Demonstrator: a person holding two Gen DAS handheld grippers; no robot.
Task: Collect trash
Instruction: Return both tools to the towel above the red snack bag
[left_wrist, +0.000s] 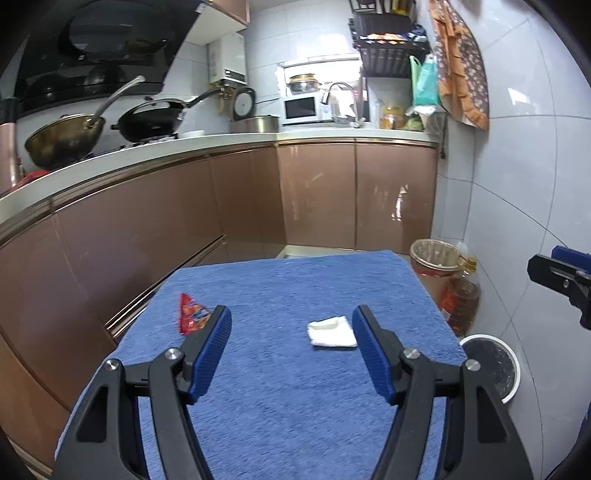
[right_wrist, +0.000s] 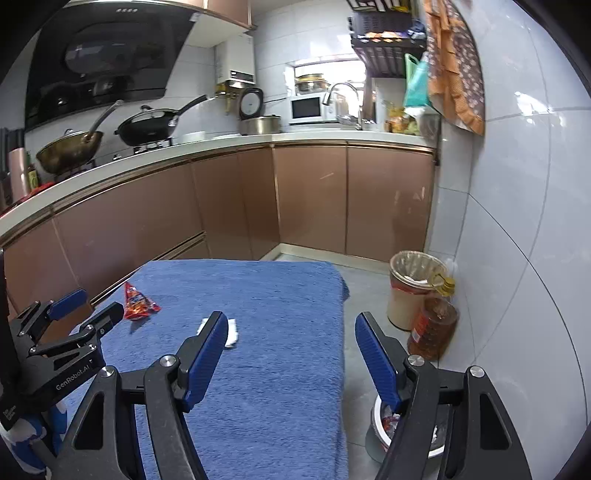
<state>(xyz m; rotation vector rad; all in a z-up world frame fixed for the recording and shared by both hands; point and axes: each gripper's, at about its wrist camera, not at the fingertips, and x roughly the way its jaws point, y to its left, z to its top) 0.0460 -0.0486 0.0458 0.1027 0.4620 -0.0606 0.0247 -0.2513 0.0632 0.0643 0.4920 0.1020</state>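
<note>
A red snack wrapper (left_wrist: 192, 314) (right_wrist: 138, 301) lies at the left of the blue towel-covered table (left_wrist: 288, 391) (right_wrist: 280, 369). A white crumpled tissue (left_wrist: 332, 332) (right_wrist: 232, 334) rests near the middle; in the right wrist view one finger partly hides it. My left gripper (left_wrist: 291, 314) (right_wrist: 90, 304) hovers open over the table's near part, nothing between its blue pads. Out past the table's right edge, my right gripper (right_wrist: 291, 319) (left_wrist: 561, 273) is open and empty too. A small round white bin (left_wrist: 513, 369) (right_wrist: 373, 424) on the floor to the right holds bits of trash.
A lined waste basket (left_wrist: 436, 258) (right_wrist: 417, 280) and an oil bottle (left_wrist: 461, 299) (right_wrist: 432, 328) stand on the floor by the tiled right wall. Brown cabinets with a counter, woks and a microwave run along the left and back.
</note>
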